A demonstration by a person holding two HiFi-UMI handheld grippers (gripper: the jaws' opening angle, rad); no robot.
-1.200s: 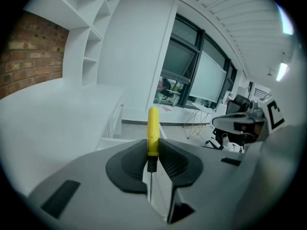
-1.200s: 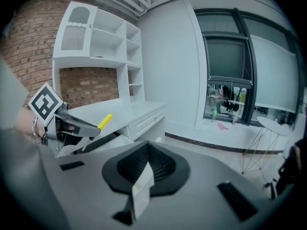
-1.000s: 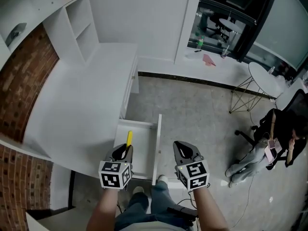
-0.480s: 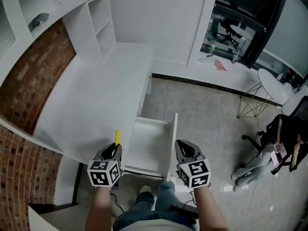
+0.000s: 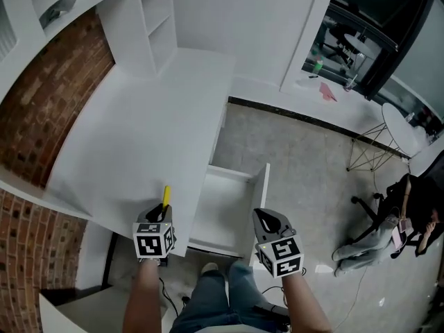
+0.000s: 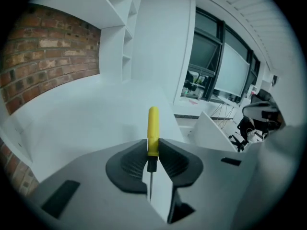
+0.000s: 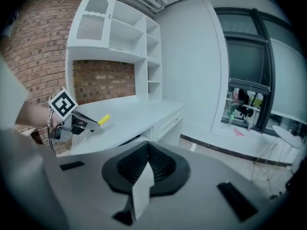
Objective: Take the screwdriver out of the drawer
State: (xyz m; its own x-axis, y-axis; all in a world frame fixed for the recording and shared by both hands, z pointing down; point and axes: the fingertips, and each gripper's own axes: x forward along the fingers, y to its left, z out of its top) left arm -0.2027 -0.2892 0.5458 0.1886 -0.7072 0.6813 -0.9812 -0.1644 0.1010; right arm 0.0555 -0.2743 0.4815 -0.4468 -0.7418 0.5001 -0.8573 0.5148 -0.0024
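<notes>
Screwdriver (image 5: 165,194): moved off drawer (image 5: 225,214), over counter (image 5: 139,130); light, stiff, I judge.
Left hand-held gripper (image 5: 161,217): clamped on handle's lower end.
Right hand-held gripper (image 5: 267,220): together, empty.

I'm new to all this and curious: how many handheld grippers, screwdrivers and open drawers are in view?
Grey handheld grippers: 2 (left gripper, right gripper)
Yellow-handled screwdriver, in the left gripper: 1
Open white drawer: 1
Total: 4

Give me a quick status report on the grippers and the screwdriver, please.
Left gripper shut on screwdriver, over the desk. Right gripper shut, empty. Drawer open, nothing seen blocking.
</notes>
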